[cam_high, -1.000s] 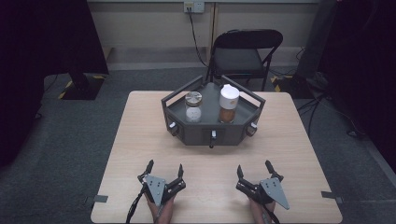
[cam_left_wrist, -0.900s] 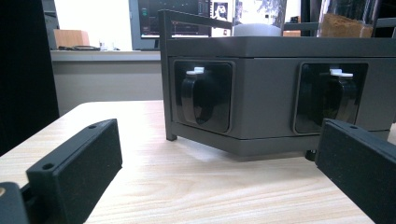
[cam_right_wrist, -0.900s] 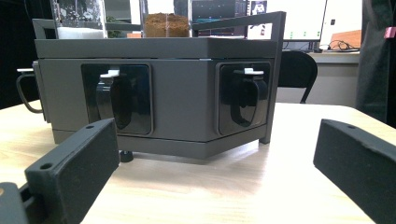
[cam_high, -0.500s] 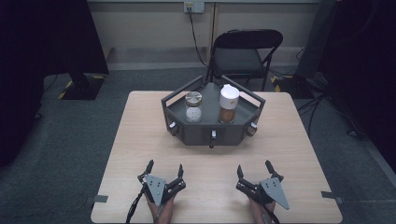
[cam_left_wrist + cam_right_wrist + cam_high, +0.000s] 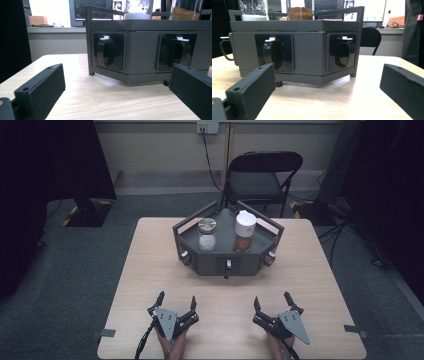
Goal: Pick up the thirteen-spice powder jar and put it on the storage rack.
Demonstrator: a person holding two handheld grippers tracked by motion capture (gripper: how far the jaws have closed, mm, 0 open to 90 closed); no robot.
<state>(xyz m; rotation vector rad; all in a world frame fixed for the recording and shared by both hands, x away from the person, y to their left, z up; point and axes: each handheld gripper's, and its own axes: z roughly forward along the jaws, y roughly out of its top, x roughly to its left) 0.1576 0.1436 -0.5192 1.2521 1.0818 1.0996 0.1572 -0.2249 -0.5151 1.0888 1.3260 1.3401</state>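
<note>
A dark grey six-sided stand (image 5: pixel 227 252) sits on the far half of a pale wooden table (image 5: pixel 150 270), straight ahead of the person. On its top tray stand two jars just beside each other: a clear one with white contents and a metal lid (image 5: pixel 207 234) on the left, and a taller one with brown contents and a white lid (image 5: pixel 245 230) on the right. Small black looped handles (image 5: pixel 102 53) are set into recesses on the stand's side faces.

The work looks to be at its very start, with nothing grasped yet. The next move probably calls for one gripper to travel forward to a jar or a handle, with jaws wide enough to pass around it.

The left gripper (image 5: pixel 176 301) and right gripper (image 5: pixel 273 301) rest near the table's front edge, well apart from the stand. Both have jaws spread wide, holding and touching nothing.
</note>
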